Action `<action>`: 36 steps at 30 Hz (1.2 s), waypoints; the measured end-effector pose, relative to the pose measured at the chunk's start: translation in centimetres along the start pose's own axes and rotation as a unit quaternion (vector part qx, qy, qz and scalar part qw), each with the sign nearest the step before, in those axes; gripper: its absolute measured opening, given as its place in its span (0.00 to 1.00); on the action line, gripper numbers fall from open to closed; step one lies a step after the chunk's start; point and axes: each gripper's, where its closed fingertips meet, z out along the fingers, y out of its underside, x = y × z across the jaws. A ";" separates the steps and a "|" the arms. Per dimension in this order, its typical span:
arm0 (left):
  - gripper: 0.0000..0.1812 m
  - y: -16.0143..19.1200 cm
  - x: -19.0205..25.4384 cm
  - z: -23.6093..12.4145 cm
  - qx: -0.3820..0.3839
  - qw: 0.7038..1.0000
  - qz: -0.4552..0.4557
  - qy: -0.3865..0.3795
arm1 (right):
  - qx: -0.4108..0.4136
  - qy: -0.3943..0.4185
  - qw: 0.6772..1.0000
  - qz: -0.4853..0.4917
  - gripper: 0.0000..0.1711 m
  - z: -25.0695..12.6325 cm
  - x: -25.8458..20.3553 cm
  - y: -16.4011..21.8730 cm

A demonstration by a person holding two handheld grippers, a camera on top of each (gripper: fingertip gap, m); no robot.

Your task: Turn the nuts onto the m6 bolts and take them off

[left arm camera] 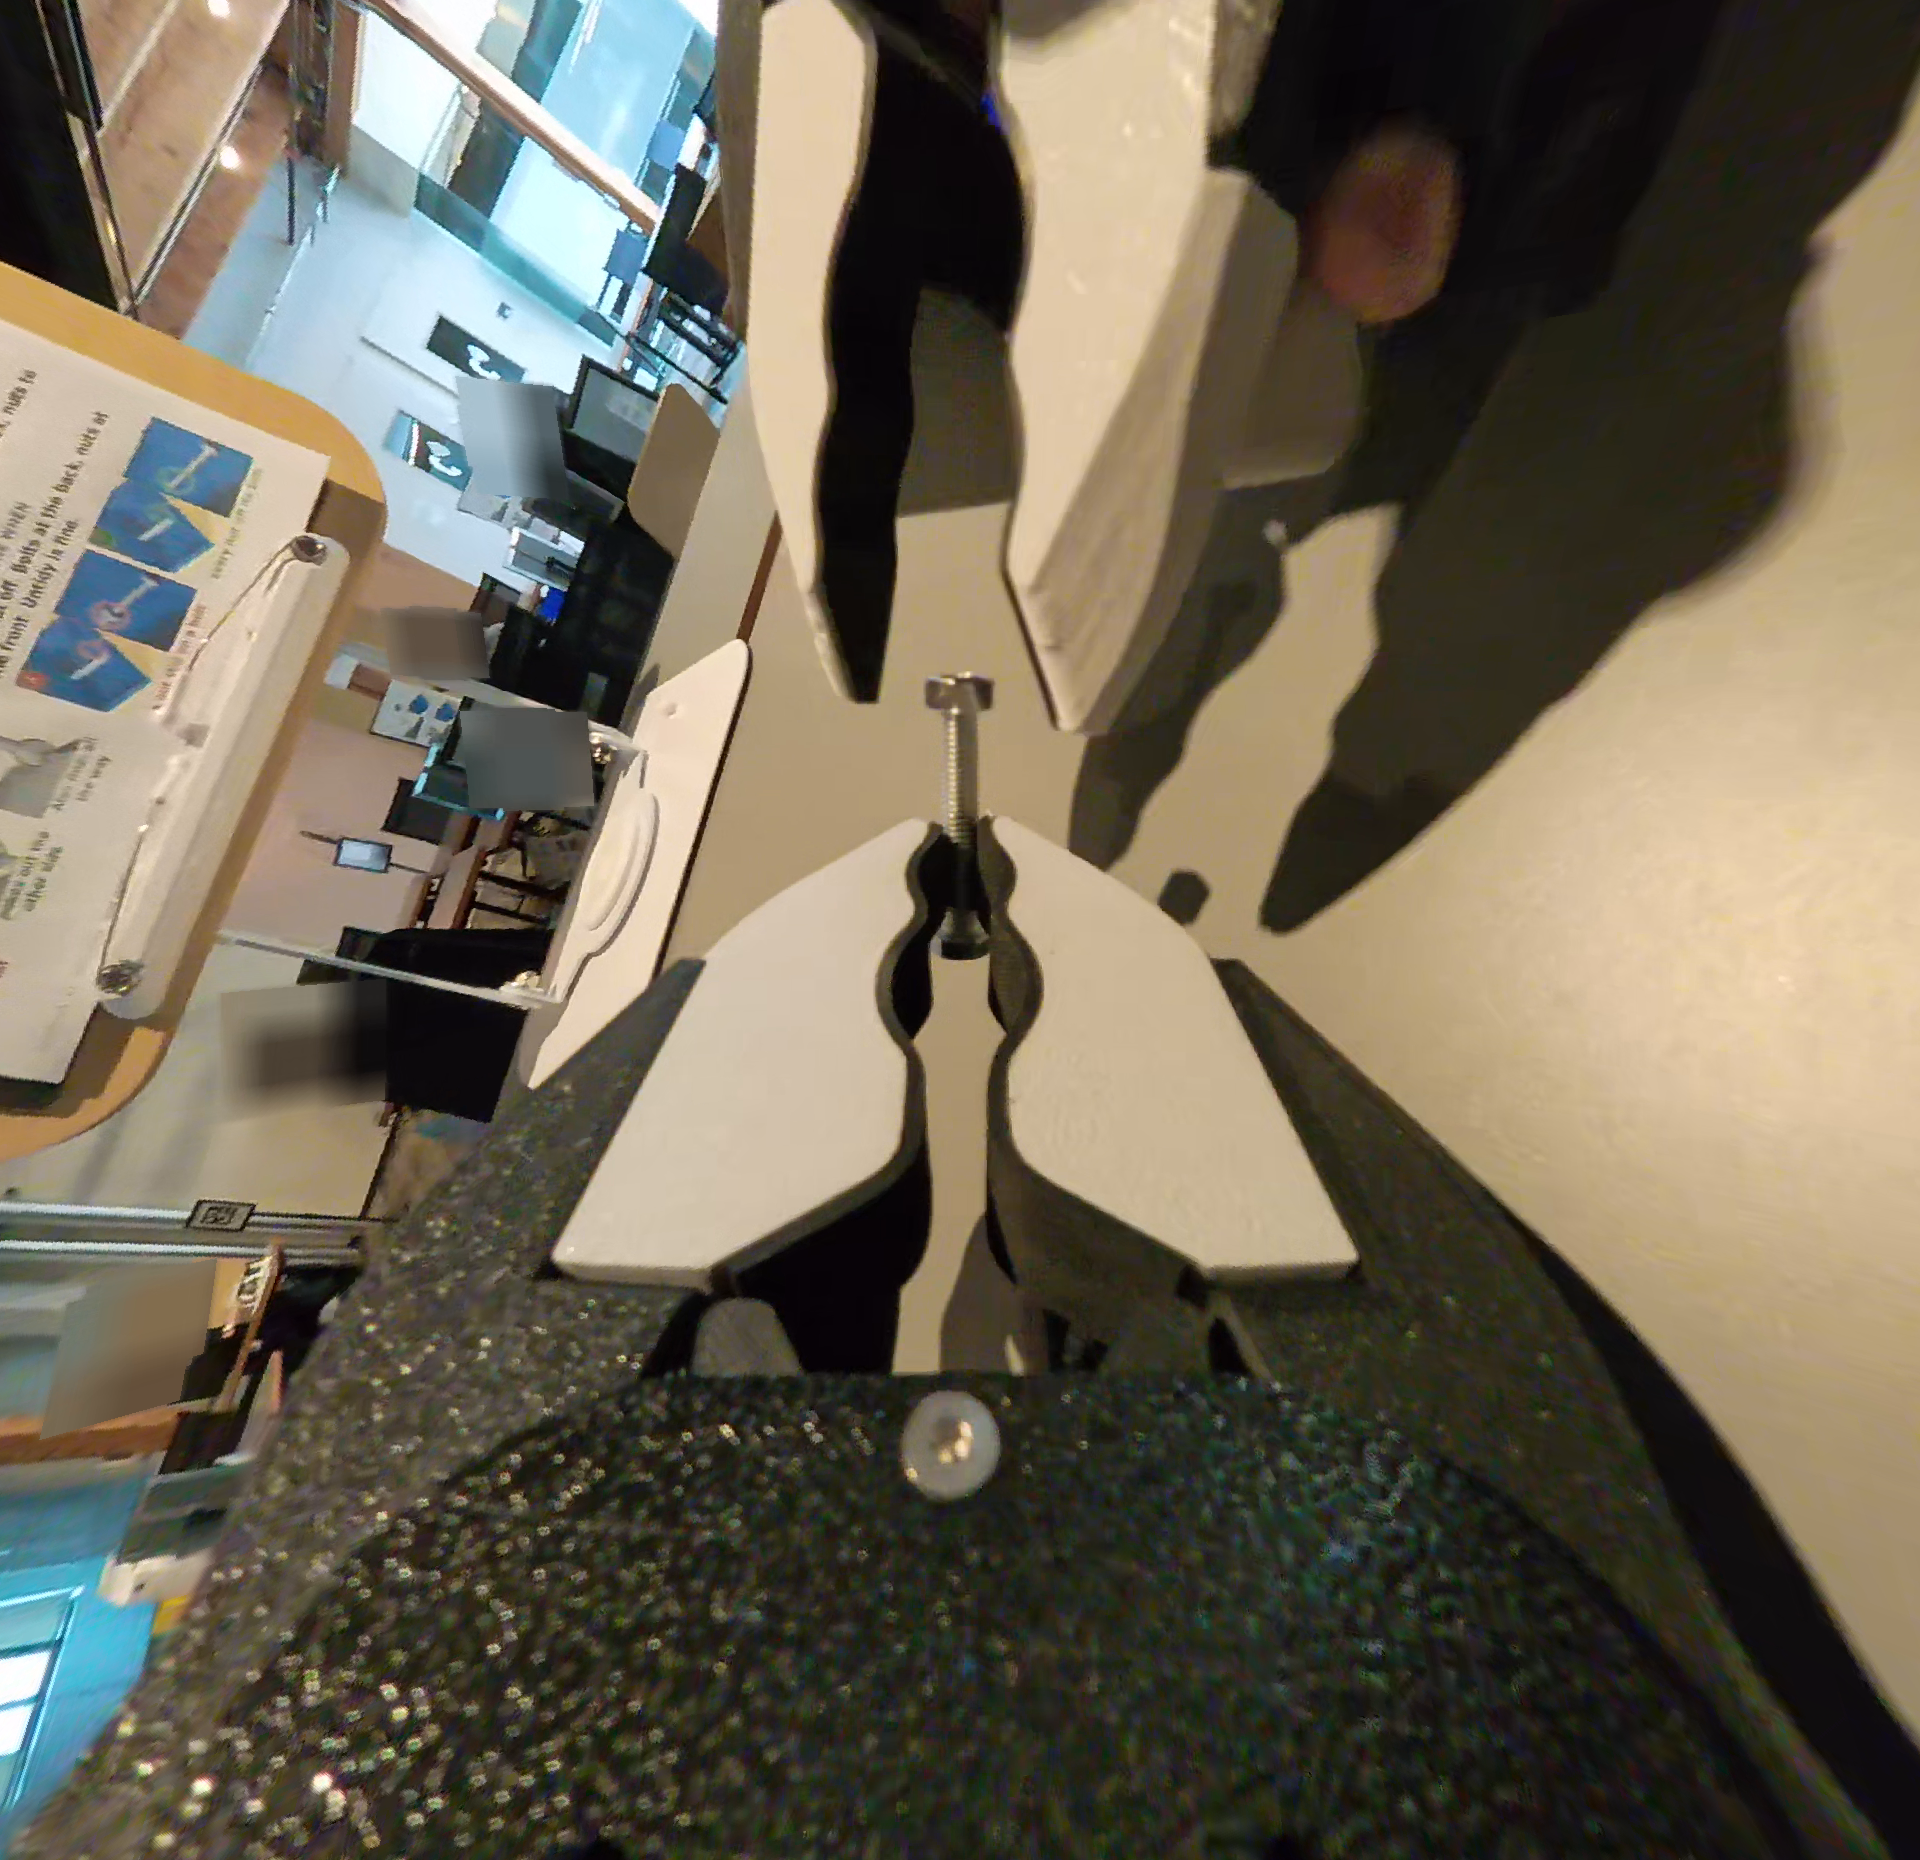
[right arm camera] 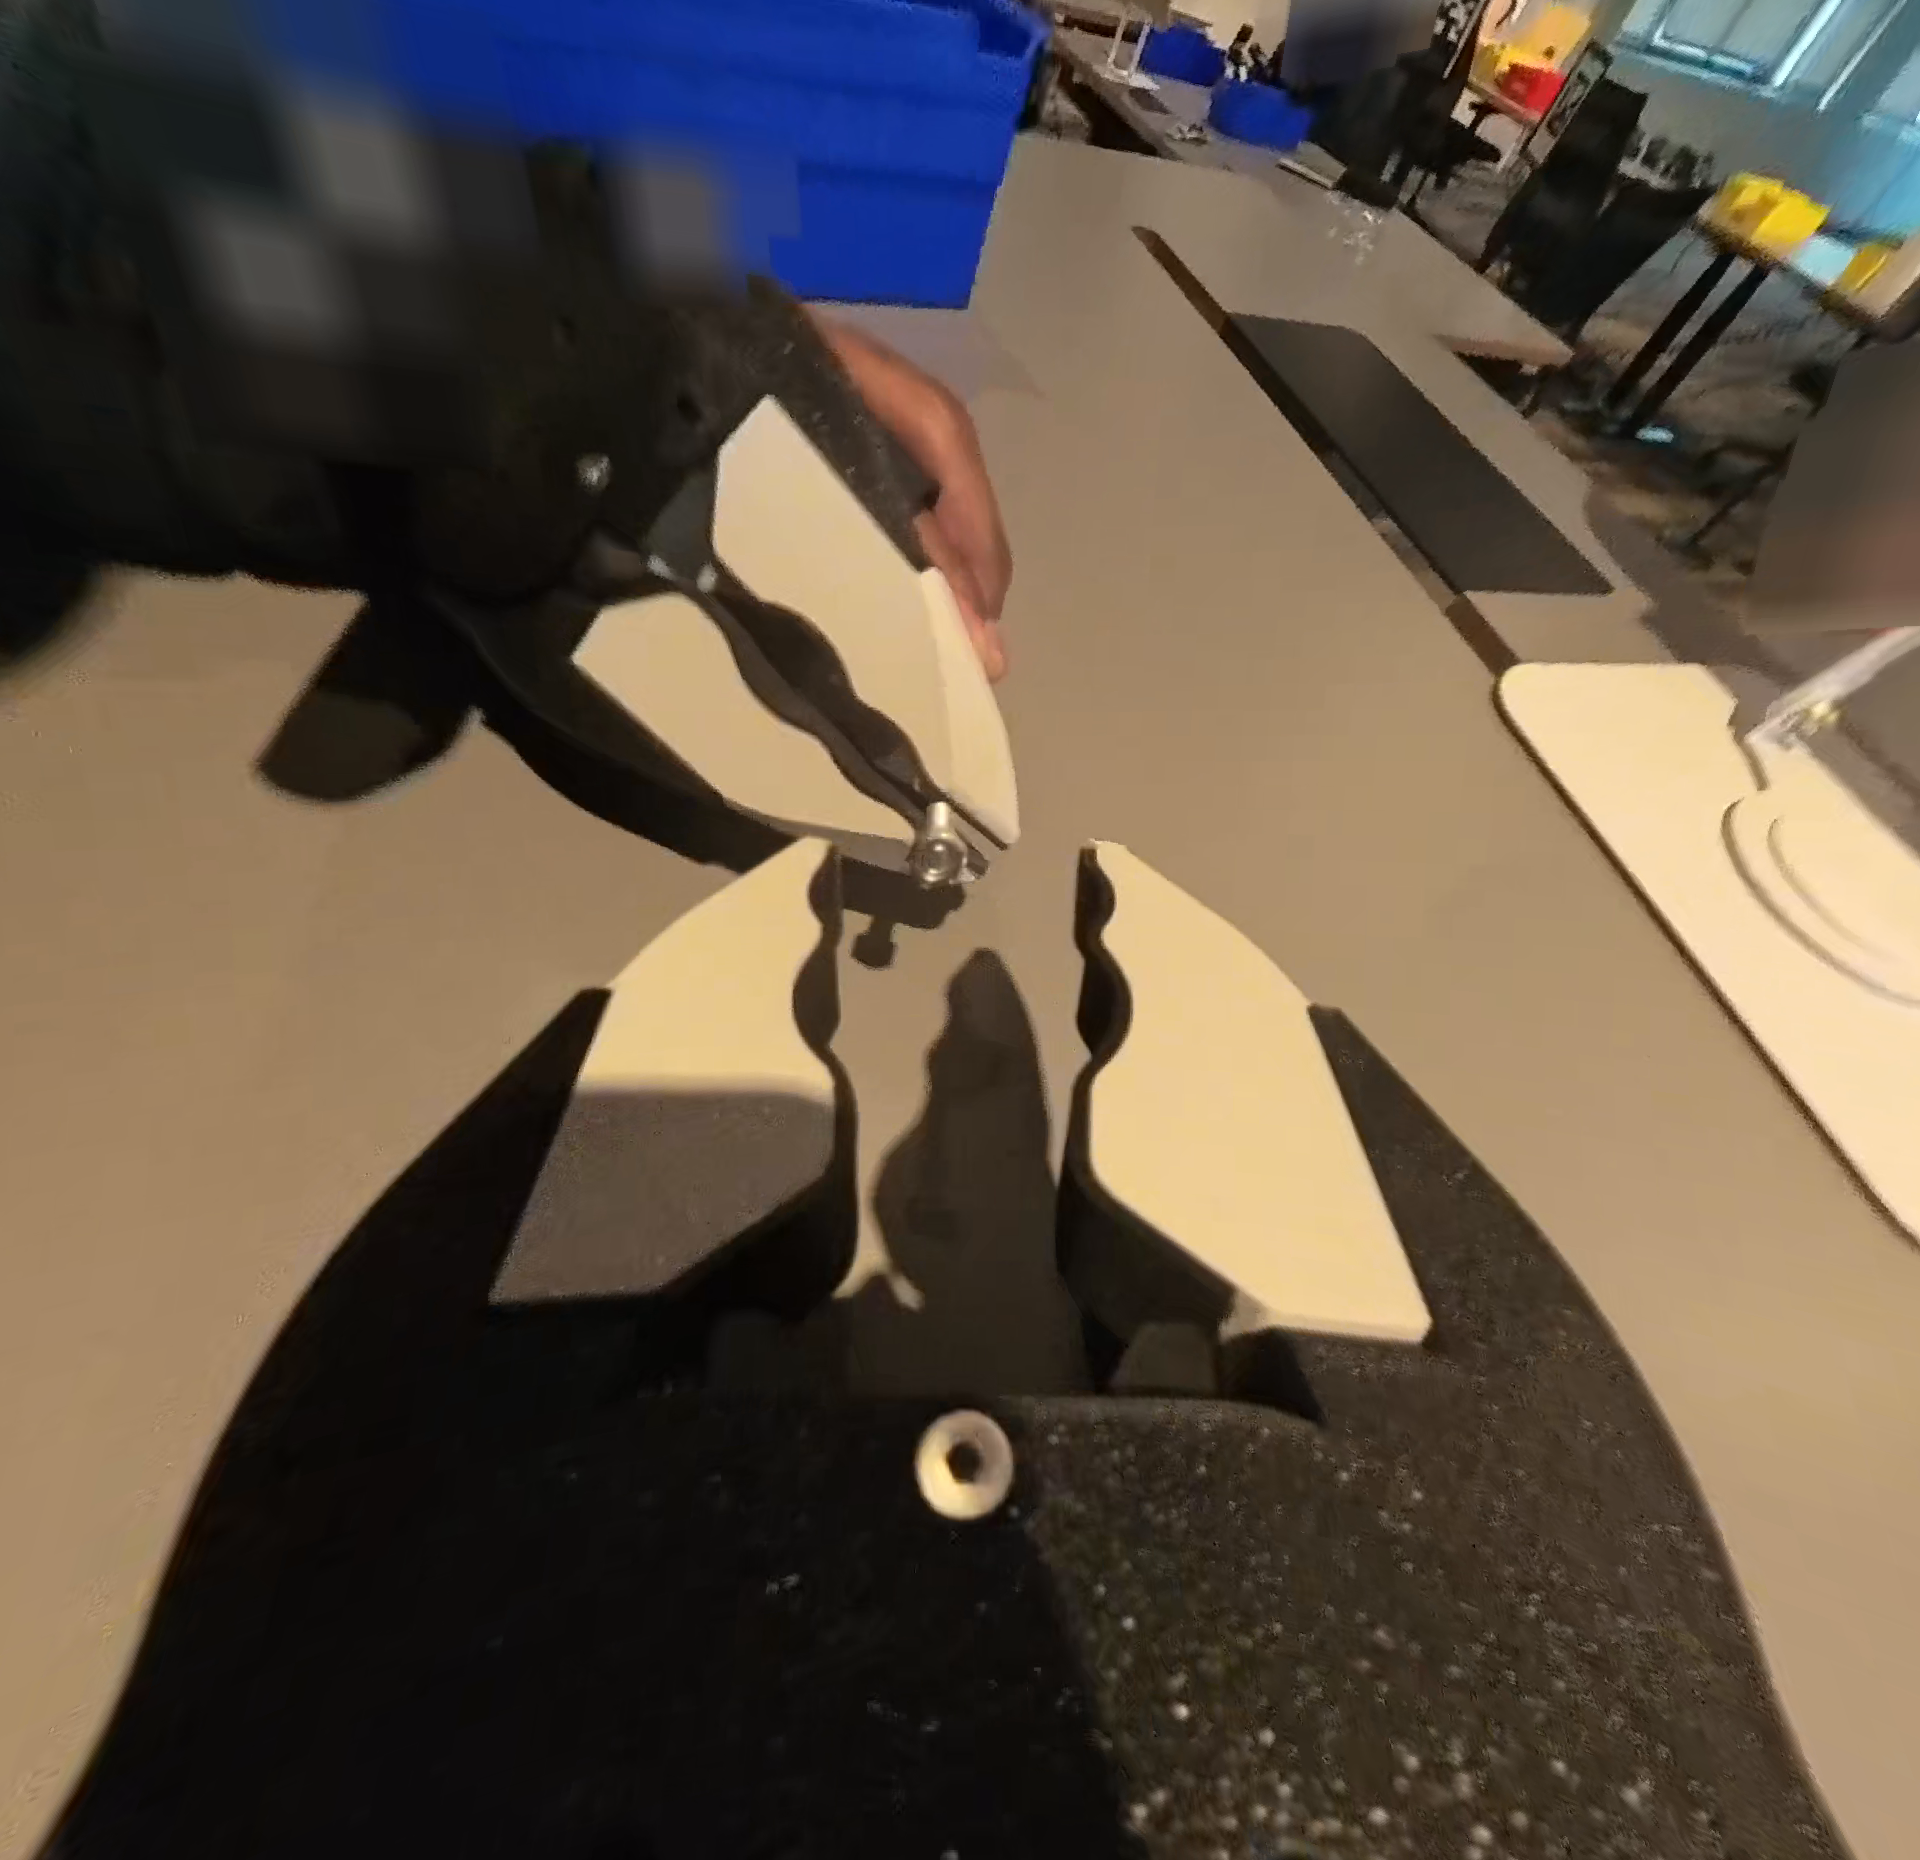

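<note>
In the left wrist view my left gripper (left arm camera: 961, 823) is shut on a silver bolt (left arm camera: 956, 771), clamping its dark head end between the pads. The threaded shank sticks out forward, with a silver nut (left arm camera: 958, 688) at its tip. My right gripper (left arm camera: 966, 704) comes in from above, open, with one fingertip on each side of the nut, not touching it. In the right wrist view the right gripper (right arm camera: 951, 860) is open and the nut (right arm camera: 940, 860) shows end-on between its tips, held out by the left gripper (right arm camera: 987, 834) above the grey table (right arm camera: 1143, 522).
A blue bin (right arm camera: 727, 96) stands at the table's far left. A white board (right arm camera: 1662, 823) lies at the right and a black mat (right arm camera: 1403, 439) beyond it. An instruction sheet on a wooden board (left arm camera: 125, 615) stands left. A small dark piece (left arm camera: 1184, 891) lies on the table. Both grippers' tips are close together, under 4 cm apart.
</note>
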 end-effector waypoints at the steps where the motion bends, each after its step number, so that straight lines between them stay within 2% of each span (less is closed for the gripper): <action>1: 0.03 -0.1 0.1 0.0 0.002 1.000 0.000 0.005 | -0.008 -0.002 1.000 -0.025 0.23 0.1 -0.3 0.2; 5: 0.03 -0.2 0.6 0.0 0.007 1.000 0.005 0.017 | -0.031 0.010 0.995 -0.093 0.14 0.5 -1.1 0.5; 7: 0.03 -0.2 0.6 0.0 0.004 1.000 0.011 0.016 | -0.043 0.026 0.994 -0.093 0.07 0.6 -0.7 0.7; 8: 0.03 -0.1 0.5 0.1 -0.001 1.000 0.015 0.011 | -0.046 0.027 0.996 -0.078 0.07 0.6 -0.6 0.8; 11: 0.03 0.3 -0.2 0.1 -0.022 0.999 0.037 -0.015 | -0.047 0.018 0.997 0.050 0.06 0.9 -0.2 0.7; 14: 0.03 0.5 -0.8 0.1 -0.035 0.997 0.057 -0.035 | -0.026 -0.012 0.977 0.210 0.07 1.1 -0.2 0.3; 16: 0.03 0.3 -0.7 0.0 -0.027 0.998 0.038 -0.030 | -0.013 -0.042 0.973 0.225 0.08 1.0 -0.4 0.0; 18: 0.03 0.5 -0.6 0.1 -0.030 0.999 0.028 -0.024 | -0.004 -0.061 0.979 0.196 0.18 0.7 -0.6 -0.3; 21: 0.03 0.4 -0.3 0.1 -0.020 1.000 0.009 -0.011 | -0.012 -0.022 0.995 0.095 0.30 0.2 0.1 0.2; 25: 0.03 0.3 0.3 0.1 -0.012 1.000 -0.002 0.011 | -0.033 0.024 0.998 -0.047 0.22 0.0 0.4 0.8; 30: 0.03 0.2 0.6 0.1 -0.012 1.000 0.003 0.022 | -0.056 0.036 0.989 -0.129 0.06 0.2 -0.5 1.0; 31: 0.03 0.3 0.5 0.1 -0.015 1.000 0.008 0.018 | -0.061 0.043 0.989 -0.128 0.06 0.2 -0.4 1.0; 33: 0.03 0.6 0.2 0.1 -0.030 0.999 0.027 0.004 | -0.078 0.049 0.993 -0.081 0.06 0.5 -0.2 1.1; 36: 0.03 1.1 -0.8 0.0 -0.062 0.995 0.075 -0.033 | -0.070 0.038 0.991 0.104 0.06 0.9 0.0 0.9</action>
